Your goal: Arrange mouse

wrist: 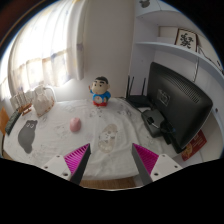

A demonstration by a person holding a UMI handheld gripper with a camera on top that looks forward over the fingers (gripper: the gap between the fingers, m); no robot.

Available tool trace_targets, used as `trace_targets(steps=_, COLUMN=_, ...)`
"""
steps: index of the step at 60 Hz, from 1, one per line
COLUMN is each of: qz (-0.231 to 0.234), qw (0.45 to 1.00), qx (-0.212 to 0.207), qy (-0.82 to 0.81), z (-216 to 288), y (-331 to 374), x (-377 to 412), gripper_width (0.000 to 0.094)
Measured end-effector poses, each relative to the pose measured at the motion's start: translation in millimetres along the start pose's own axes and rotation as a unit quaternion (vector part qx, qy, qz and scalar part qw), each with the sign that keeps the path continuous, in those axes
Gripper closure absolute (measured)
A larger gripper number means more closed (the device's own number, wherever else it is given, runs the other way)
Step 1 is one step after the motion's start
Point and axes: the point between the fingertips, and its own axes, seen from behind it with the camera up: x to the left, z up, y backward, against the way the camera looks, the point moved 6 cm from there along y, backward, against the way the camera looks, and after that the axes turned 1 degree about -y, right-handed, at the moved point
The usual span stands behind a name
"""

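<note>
Tongs (111, 160) open, mouse (75, 125) beyond, no legible writing

**A bright desk corner by a curtained window**

A white-topped desk (110, 140) stands against a plain pale wall (108, 40). To one side, daylight pours through a window hung with sheer cream curtains (45, 55), washing that end of the desk. On the opposite side, white wall shelves (180, 45) carry a small framed picture with dark lettering (186, 39). A large black flat monitor (182, 100) stands angled beneath the shelves.
</note>
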Motion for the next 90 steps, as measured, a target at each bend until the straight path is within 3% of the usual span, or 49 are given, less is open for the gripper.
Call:
trace_targets(steps=33, qz=0.111, qw=0.993, qx=-0.033, qy=0.027, z=-8.6, y=-76.0, x=151.7, gripper_width=0.0078)
trace_targets(steps=48, qz=0.108, qw=0.992, qx=-0.054, qy=0.038, z=-15.1, y=-147.8, x=185.2, gripper_width=0.0081)
trace_targets(steps=66, qz=0.101, qw=0.993, qx=-0.054, qy=0.029, z=-6.4, y=-248.4, x=210.5, gripper_width=0.0080)
trace_targets(steps=90, qz=0.100, qw=0.993, qx=-0.049, qy=0.029, z=12.8, y=-330.4, x=229.8, gripper_width=0.0091)
